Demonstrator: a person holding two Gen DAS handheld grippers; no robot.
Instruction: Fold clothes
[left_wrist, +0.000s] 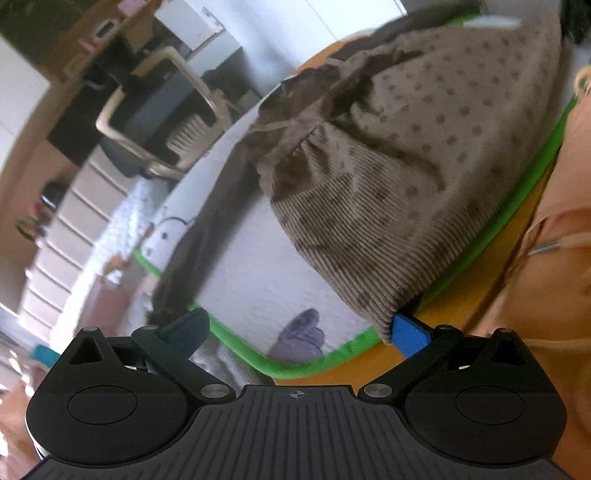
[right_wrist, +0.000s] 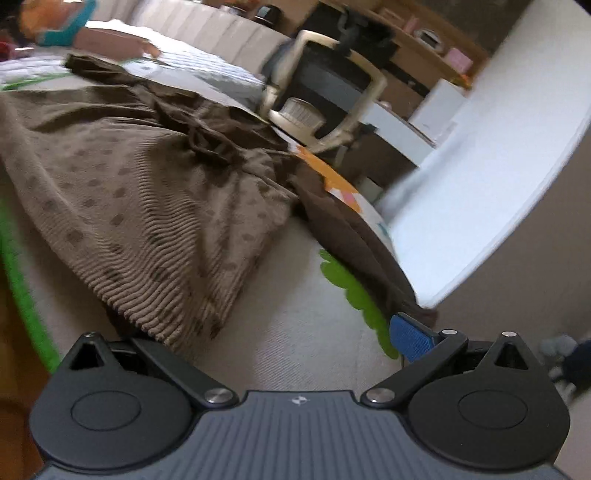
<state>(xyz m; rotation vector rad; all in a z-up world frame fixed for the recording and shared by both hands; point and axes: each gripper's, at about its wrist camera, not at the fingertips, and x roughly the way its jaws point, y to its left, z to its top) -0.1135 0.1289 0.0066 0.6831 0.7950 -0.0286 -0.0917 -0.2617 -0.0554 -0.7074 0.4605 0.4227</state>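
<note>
The brown dotted corduroy garment (right_wrist: 140, 192) lay crumpled on the white, green-edged mat (right_wrist: 295, 332) covering the counter, its ribbed hem nearest both cameras and a dark brown sleeve (right_wrist: 354, 236) trailing toward the mat's right edge. The left gripper (left_wrist: 299, 328) had its jaws spread wide, the blue pad (left_wrist: 410, 338) touching the hem corner without clamping it. The right gripper (right_wrist: 280, 339) also had its jaws wide, hem at one side and sleeve end at the other.
</note>
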